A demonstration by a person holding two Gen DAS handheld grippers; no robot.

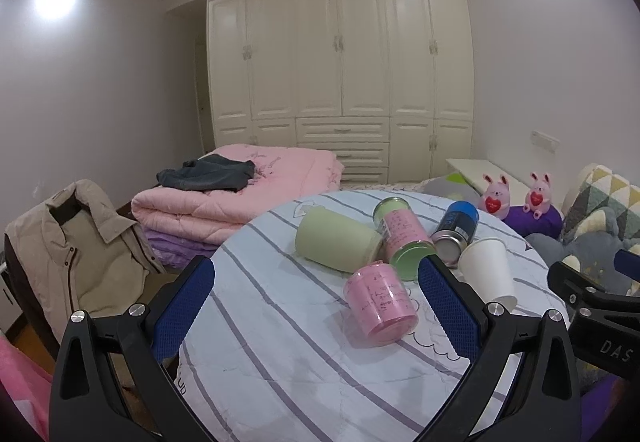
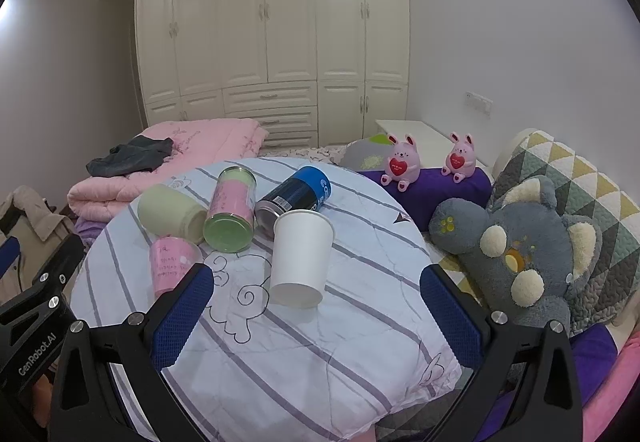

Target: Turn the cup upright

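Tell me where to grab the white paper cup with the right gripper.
Grip the white paper cup across its side wall near the middle. It lies tipped on the striped cloth, base toward the camera, mouth against the blue can. The right gripper, open, could come from the near side, one finger on each flank; a gentle squeeze seems wise, since paper walls probably crush.

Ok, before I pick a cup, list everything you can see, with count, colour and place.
paper cup: 1, white, lying on its side, table right
pink cup: 1, on its side, table front
green cup: 1, pale green, on its side, table left
pink-green jar: 1, on its side, centre
can: 1, blue-black, on its side, back
table: 1, striped cloth
bunny toys: 2, pink, bed
plush: 1, grey, right
quilt: 1, pink, left
left gripper: open
right gripper: open
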